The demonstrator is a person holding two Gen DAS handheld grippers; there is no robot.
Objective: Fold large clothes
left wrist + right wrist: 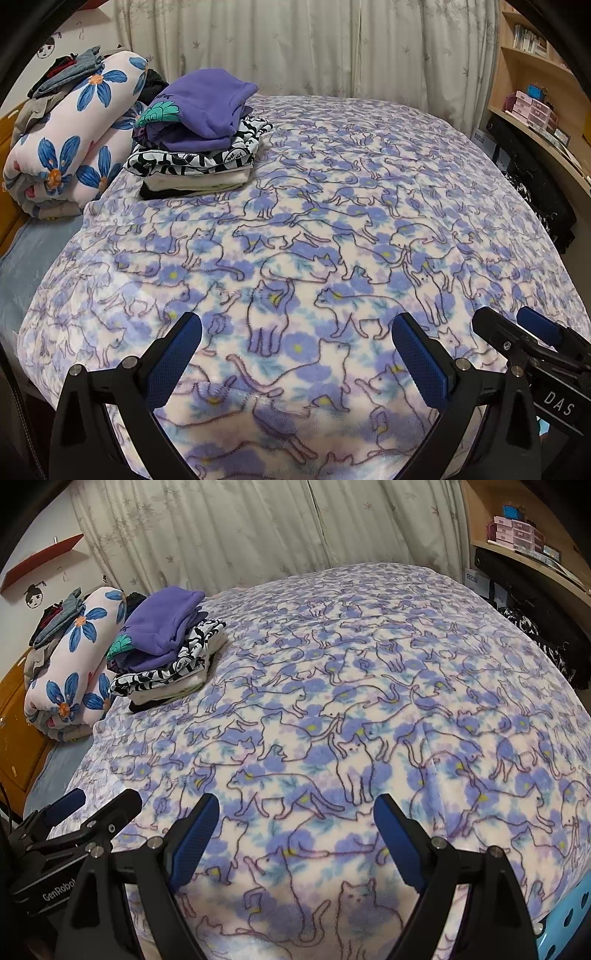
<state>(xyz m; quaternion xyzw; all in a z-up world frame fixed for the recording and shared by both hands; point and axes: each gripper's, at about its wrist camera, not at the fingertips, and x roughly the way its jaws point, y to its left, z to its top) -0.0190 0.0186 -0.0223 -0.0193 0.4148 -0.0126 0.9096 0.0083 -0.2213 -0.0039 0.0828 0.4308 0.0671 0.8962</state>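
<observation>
A stack of folded clothes lies at the far left of the bed, with a purple garment on top, over a black-and-white printed one. The stack also shows in the right wrist view. My left gripper is open and empty, low over the near edge of the cat-print blanket. My right gripper is open and empty over the same edge of the blanket. Each gripper shows in the other's view: the right one and the left one.
A rolled flowered quilt with loose clothes on top lies left of the stack. Curtains hang behind the bed. Wooden shelves with boxes stand at the right. A blue perforated object is at the bed's near right corner.
</observation>
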